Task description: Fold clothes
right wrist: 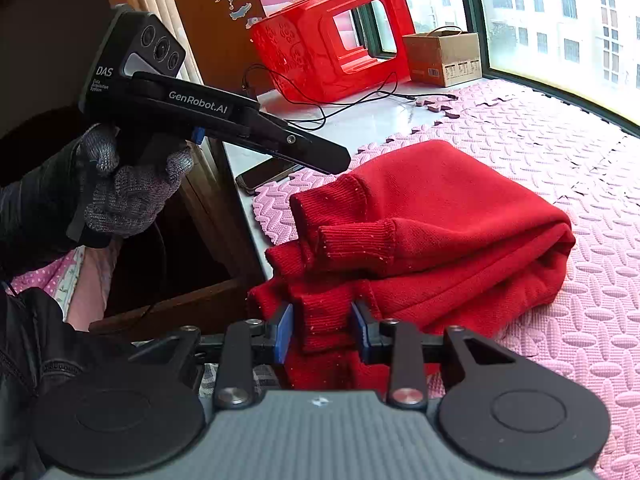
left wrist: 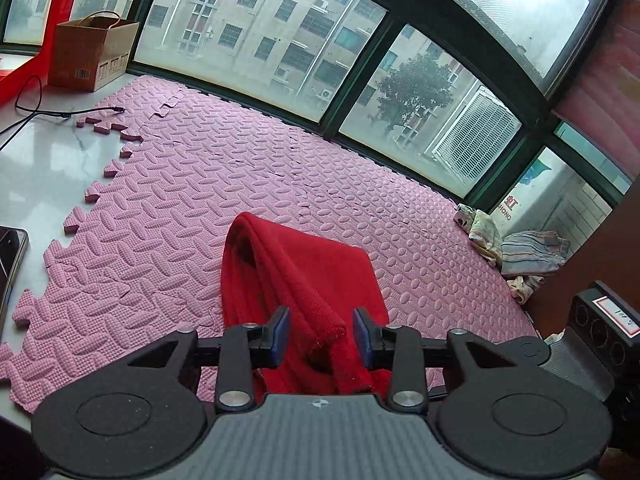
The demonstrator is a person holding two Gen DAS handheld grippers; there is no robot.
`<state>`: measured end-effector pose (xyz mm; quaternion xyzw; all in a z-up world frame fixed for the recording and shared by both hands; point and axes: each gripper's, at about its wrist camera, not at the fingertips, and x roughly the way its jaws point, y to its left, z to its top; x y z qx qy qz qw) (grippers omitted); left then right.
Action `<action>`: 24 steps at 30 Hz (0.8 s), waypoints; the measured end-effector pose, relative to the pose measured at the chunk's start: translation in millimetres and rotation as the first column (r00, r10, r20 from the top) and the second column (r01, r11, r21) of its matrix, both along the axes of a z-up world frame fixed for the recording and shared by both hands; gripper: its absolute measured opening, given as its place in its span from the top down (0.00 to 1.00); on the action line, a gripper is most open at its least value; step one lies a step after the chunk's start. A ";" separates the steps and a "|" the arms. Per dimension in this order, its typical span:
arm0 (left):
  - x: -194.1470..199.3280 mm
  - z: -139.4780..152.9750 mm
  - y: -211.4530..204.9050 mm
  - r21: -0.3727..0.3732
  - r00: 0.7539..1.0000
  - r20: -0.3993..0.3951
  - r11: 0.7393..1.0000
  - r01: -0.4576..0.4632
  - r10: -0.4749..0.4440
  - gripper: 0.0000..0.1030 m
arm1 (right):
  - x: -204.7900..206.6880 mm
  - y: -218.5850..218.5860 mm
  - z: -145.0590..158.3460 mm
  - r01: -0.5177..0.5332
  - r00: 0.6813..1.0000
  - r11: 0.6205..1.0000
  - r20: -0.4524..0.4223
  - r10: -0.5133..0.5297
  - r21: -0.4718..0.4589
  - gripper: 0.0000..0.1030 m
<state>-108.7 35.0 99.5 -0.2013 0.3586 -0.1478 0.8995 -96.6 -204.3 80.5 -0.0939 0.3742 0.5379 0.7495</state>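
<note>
Our right gripper (right wrist: 322, 334) and left gripper (left wrist: 321, 334), fingers spread, each straddle the folded red sweater (right wrist: 440, 232) on our pink foam mat (left wrist: 180, 200).

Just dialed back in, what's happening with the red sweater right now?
A person with a handheld gripper in each hand is folding the red sweater on the pink foam mat. It lies bunched and folded over, cuffs stacked at the mat's near edge. The right gripper straddles its ribbed edge, jaws apart, nothing clamped. The left gripper sits open around another fold. Other clothes wait by the window.
</note>
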 end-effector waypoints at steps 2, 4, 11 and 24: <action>-2.2 0.9 -0.5 -0.006 1.000 0.006 1.000 0.006 -0.006 0.63 | 6.1 -6.5 10.0 0.052 0.998 0.997 -0.027 -0.051 0.053 0.68; -4.3 2.9 -0.7 -0.015 1.000 0.014 1.000 0.011 -0.011 0.63 | 15.1 -11.5 16.7 0.109 0.992 0.989 -0.067 -0.103 0.096 0.63; -2.9 -0.2 -4.5 -0.010 1.000 0.000 1.000 0.016 -0.016 0.66 | 62.1 -14.2 2.2 0.335 0.904 0.937 -0.312 -0.292 0.093 0.57; -5.6 -3.9 -3.1 -0.049 0.999 0.003 0.998 0.043 -0.043 0.93 | 84.4 -11.1 -38.5 0.484 0.696 0.875 -0.615 -0.370 0.022 0.57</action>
